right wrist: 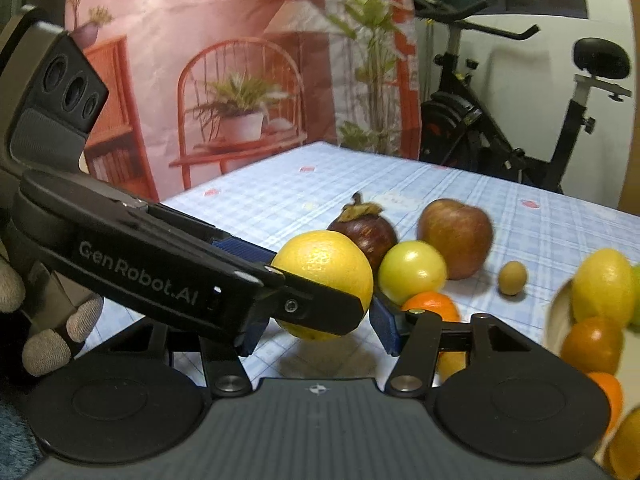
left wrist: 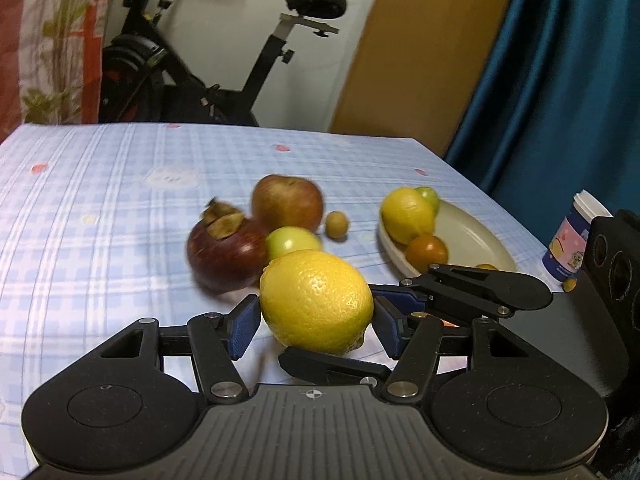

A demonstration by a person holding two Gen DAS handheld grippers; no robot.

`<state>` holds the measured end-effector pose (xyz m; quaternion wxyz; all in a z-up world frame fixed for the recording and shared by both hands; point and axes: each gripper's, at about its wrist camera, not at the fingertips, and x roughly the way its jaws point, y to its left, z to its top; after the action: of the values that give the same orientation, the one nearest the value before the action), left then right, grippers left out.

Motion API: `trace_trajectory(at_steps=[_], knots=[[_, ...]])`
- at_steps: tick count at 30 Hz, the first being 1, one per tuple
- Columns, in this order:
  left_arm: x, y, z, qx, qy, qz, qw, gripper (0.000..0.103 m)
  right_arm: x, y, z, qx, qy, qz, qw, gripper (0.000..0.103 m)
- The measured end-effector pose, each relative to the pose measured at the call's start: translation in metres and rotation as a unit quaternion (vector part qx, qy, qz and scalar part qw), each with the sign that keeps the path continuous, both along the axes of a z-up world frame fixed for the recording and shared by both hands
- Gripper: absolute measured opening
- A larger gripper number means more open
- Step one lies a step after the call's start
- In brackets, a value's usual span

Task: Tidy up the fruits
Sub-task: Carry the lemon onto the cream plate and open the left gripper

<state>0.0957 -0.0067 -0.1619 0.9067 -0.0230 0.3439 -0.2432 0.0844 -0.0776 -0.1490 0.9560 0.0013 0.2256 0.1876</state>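
Left wrist view: the left gripper (left wrist: 316,320) is holding a big yellow lemon (left wrist: 316,300) up off the table (left wrist: 100,200).
Left tongs: they are standing about half open, and both blue pads are pressing on the lemon's 2 sides.
Right wrist view: the right gripper (right wrist: 316,336) is reaching in from the other side, with its fingers sitting around the same lemon.
Right tongs: they are part open; I cannot tell if the pads are touching the lemon.
Loose fruit: a red apple (left wrist: 287,202), a dark mangosteen (left wrist: 224,256), a green fruit (left wrist: 292,240) and 1 tiny round fruit (left wrist: 336,224) are lying close together behind the lemon.
Plate: the plate (left wrist: 468,232) is sitting to the right, holding another lemon and some small fruits.
Hand: a gloved hand (right wrist: 48,320) is gripping the left tool.
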Motion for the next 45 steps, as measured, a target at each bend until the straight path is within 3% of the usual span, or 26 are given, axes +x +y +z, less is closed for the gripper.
trace_trajectory(at_steps=[10,16,20,26,31,36,45], knots=[[0.013,-0.07,0.037,0.031,-0.031,-0.041,0.9982,0.064,-0.028,-0.053,0.028,0.044,-0.039,-0.059,0.997,0.058],[0.032,-0.128,0.041,0.045,-0.04,-0.082,0.9948,0.064,-0.038,-0.105,0.039,0.074,-0.059,-0.108,0.99,0.058],[0.053,-0.163,0.034,0.037,-0.021,-0.095,0.9946,0.064,-0.042,-0.134,0.039,0.048,-0.075,-0.14,0.986,0.058],[0.076,-0.203,0.01,0.044,0.012,-0.11,0.9929,0.064,-0.035,-0.165,0.027,0.016,-0.065,-0.178,0.982,0.058],[0.092,-0.223,-0.003,0.056,0.034,-0.11,0.9918,0.063,-0.024,-0.188,0.014,0.026,-0.039,-0.204,0.978,0.058],[0.098,-0.232,-0.009,0.075,0.032,-0.115,0.99,0.063,-0.02,-0.207,0.005,0.059,-0.021,-0.22,0.974,0.058],[0.097,-0.243,-0.011,0.088,0.023,-0.131,0.9873,0.063,-0.014,-0.217,-0.002,0.054,0.006,-0.257,0.965,0.058]])
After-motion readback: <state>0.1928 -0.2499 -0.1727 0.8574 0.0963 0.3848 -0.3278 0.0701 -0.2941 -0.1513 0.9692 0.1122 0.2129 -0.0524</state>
